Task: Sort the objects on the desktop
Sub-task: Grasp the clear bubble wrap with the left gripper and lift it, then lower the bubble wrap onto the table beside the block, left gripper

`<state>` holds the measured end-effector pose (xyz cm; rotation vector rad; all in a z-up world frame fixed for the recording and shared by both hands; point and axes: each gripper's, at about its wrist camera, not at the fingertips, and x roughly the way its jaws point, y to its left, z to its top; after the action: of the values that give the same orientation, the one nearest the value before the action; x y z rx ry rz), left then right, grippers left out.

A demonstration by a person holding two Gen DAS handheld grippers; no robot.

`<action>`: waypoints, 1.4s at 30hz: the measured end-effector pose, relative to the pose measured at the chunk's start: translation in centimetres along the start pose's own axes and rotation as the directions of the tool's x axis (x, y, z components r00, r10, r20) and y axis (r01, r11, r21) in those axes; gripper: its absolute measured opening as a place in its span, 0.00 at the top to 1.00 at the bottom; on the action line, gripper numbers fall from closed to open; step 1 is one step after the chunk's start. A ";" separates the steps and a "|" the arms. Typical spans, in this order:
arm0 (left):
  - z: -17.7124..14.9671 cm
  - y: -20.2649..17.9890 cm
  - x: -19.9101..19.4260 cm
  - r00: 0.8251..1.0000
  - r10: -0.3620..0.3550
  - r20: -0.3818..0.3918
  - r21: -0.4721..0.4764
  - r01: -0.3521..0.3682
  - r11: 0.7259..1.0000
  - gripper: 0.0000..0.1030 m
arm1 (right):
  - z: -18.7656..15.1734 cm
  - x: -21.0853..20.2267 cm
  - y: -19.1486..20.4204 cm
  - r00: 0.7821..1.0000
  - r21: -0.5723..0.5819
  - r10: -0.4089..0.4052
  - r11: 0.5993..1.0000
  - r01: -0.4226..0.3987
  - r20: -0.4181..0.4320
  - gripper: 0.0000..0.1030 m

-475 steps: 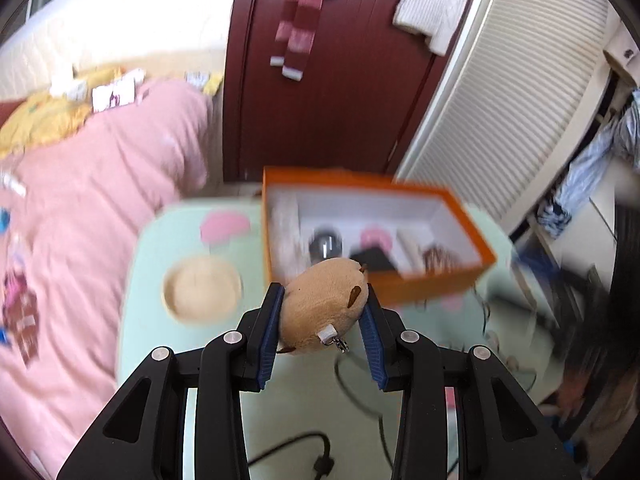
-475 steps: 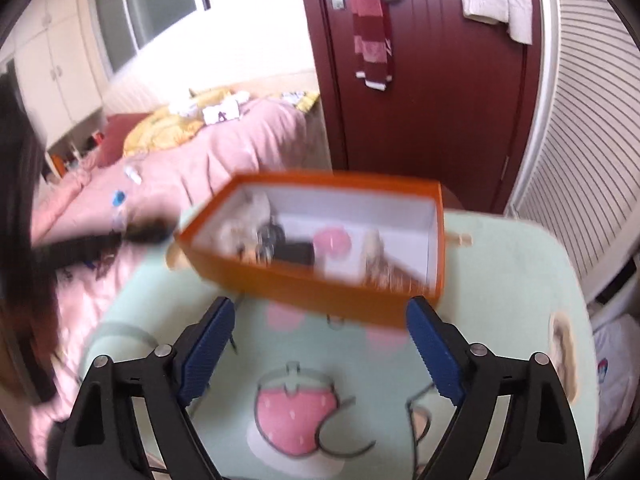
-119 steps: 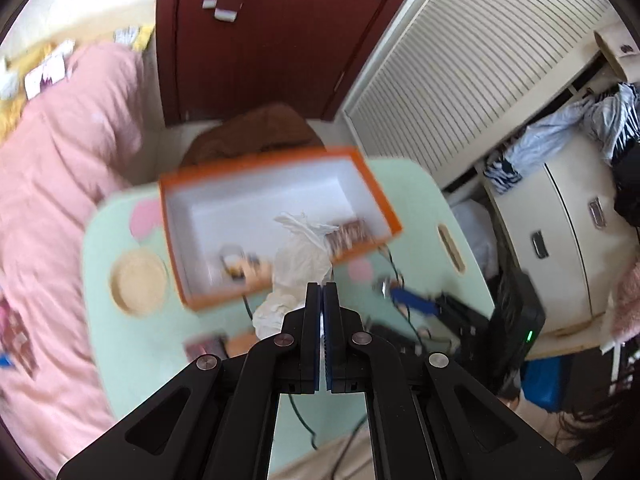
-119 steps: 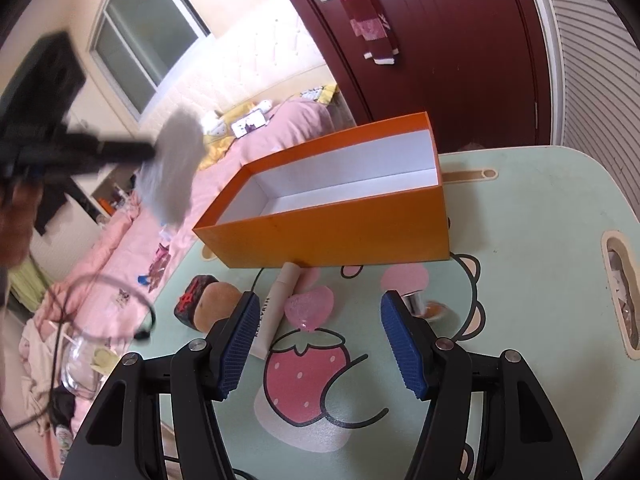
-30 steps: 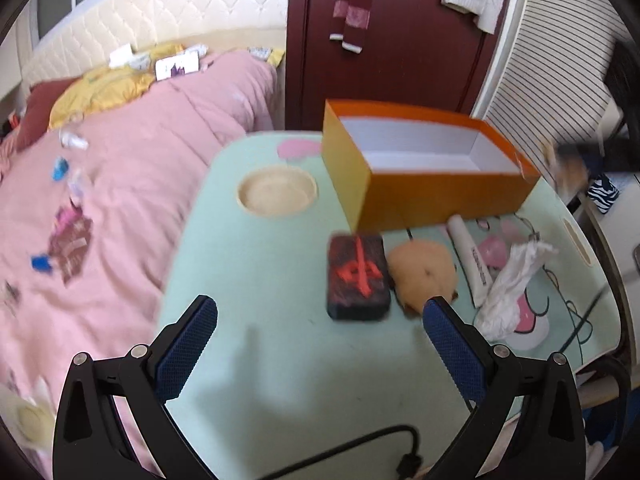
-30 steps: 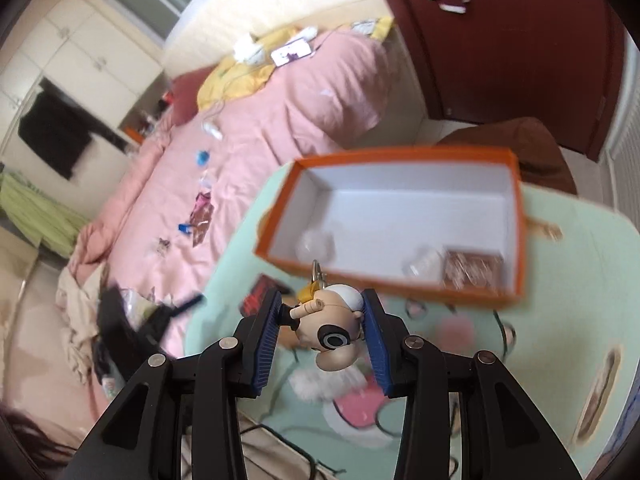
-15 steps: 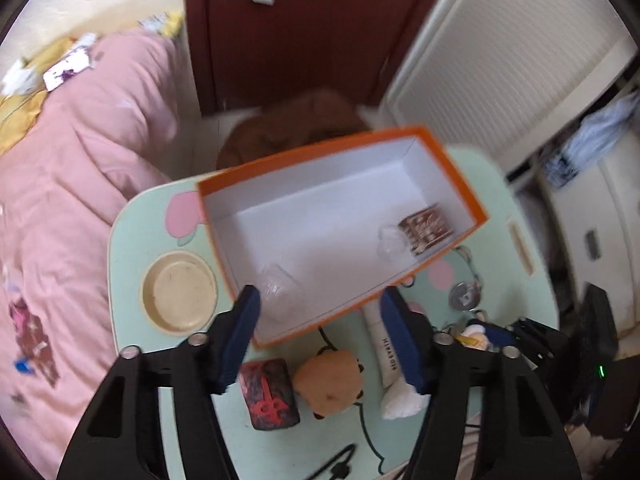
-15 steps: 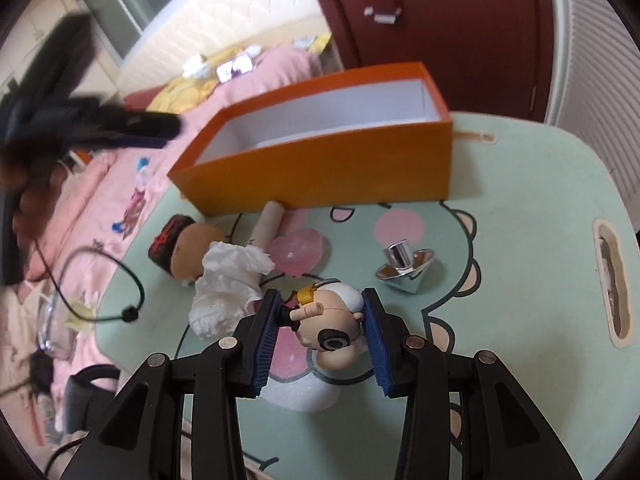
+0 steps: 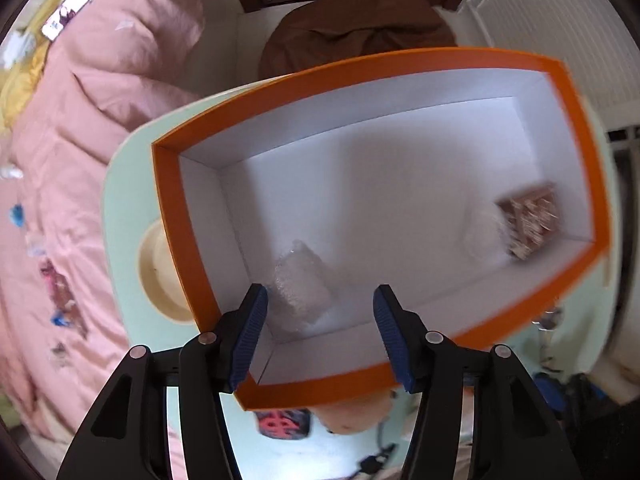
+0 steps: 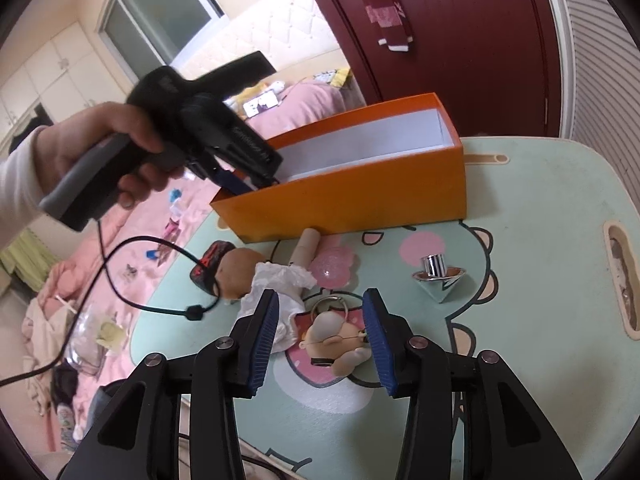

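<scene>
The pale green desk [image 10: 540, 208] with cartoon prints carries an orange box [image 10: 360, 196] at its far side. Near the box lie a tube [image 10: 306, 246], a pink disc [image 10: 334, 266], a tan plush ball [image 10: 240, 266] and crumpled white tissue [image 10: 280, 292]. A silver spinning top [image 10: 438, 276] sits to the right, a small figurine [image 10: 340, 340] nearest.

An orange box [image 10: 372, 196] with a white inside is seen upright and open on the counter; a crumpled clear wrapper [image 9: 300, 292] and a brown patterned packet [image 9: 532, 220] lie in it. In front of it are laid a bald figurine keychain [image 10: 336, 340], a white tissue [image 10: 280, 288], a tan plush [image 10: 236, 268], a black-and-red block [image 10: 208, 264], a tube [image 10: 306, 244], a pink disc [image 10: 332, 266] and a silver top [image 10: 438, 276].
</scene>
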<state>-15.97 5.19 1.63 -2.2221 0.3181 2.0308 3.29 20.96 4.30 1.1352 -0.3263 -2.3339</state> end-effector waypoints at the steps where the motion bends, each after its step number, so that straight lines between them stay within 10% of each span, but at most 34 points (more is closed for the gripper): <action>1: -0.1 -0.3 0.1 1.000 0.008 0.009 0.015 -0.008 1.000 0.44 | 0.1 0.0 0.0 1.000 0.005 0.006 1.000 -0.006 0.002 0.59; 5: -0.3 -0.5 -0.1 1.000 0.003 0.018 0.048 -0.004 0.999 0.48 | 0.3 -0.4 -0.4 1.000 0.033 0.030 0.999 -0.030 0.010 0.58; 7: -0.5 -0.2 -0.4 0.999 0.008 0.037 0.060 -0.010 0.998 0.75 | 0.3 -0.4 -0.4 1.000 0.038 0.029 0.999 -0.030 0.012 0.58; 13: -1.6 2.4 -2.3 0.988 -0.109 0.113 0.037 0.105 0.994 0.75 | 0.0 -0.1 -0.1 1.000 0.026 0.021 0.999 -0.022 0.016 0.58; 22: -8.2 3.8 -9.7 0.894 -0.306 0.328 0.111 0.285 0.952 0.75 | -0.2 -0.2 0.3 0.998 -0.006 0.021 1.000 -0.021 0.053 0.51; 31: -15.9 3.0 -3.9 0.856 -0.427 0.291 0.115 0.412 0.904 0.75 | 0.0 -0.3 -2.1 0.997 0.093 0.031 0.995 -0.038 0.075 0.51; 36: -17.8 2.6 -2.9 0.871 -0.258 0.418 0.126 0.226 0.966 0.75 | 1.3 -0.7 -2.4 0.998 0.100 -0.006 0.995 0.000 0.063 0.51; 42: -19.0 1.7 -2.4 0.834 -0.166 0.526 0.173 0.086 0.981 0.74 | 7.3 -1.4 -0.6 0.995 -0.025 -0.102 0.994 0.102 0.003 0.51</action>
<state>1.90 -0.56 5.90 -1.4549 0.2354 2.3560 -1.91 22.09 9.46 1.1631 -0.2447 -2.4206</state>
